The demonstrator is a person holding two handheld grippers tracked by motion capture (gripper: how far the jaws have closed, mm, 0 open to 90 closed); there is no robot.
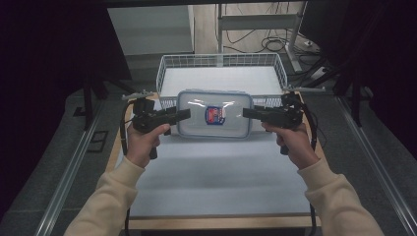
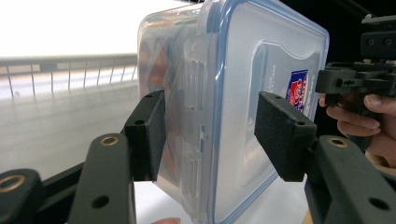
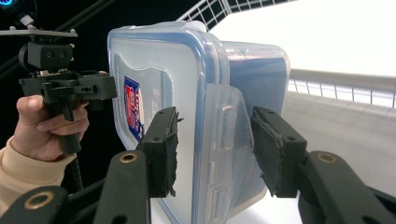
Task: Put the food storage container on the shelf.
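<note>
Container of clear rigid plastic with a blue-rimmed snap lid [image 1: 215, 114] hangs above the white worktop [image 1: 216, 172], just before the white wire basket [image 1: 169, 64]. We pinch it between us: the left hand-held gripper [image 1: 183, 115] clamps one short end over its latch flap, the right hand-held gripper [image 1: 248, 112] clamps the opposite end likewise. It looks light and stiff, but the smooth walls seem slippery, so we judge the latched ends the safest hold, kept level
</note>
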